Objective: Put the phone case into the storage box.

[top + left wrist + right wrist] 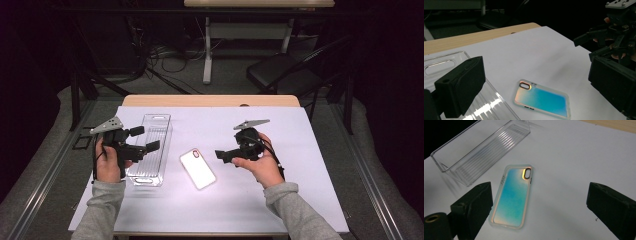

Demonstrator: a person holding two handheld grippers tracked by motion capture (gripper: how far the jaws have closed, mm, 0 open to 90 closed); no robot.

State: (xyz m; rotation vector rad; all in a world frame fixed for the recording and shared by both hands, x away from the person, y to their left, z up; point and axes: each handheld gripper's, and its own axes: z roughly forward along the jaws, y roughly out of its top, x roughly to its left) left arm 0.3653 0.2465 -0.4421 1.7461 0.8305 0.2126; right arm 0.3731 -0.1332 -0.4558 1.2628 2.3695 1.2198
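While both hands hover above the white surface point(280, 200), a phone case point(198, 168) lies flat on it between the two grippers, touched by neither. The left gripper point(148, 139) has its jaws spread wide and holds nothing, hanging over a clear plastic tray point(161, 120) that sits just left of the case. In the left gripper view the case point(541, 101) shows an iridescent blue back with a camera cutout, and the tray point(439, 65) lies under the near jaw. The right gripper point(220, 154) is also released, jaws apart and pointing toward the case; in the right gripper view the case point(512, 195) lies between them, beside the tray point(481, 147).
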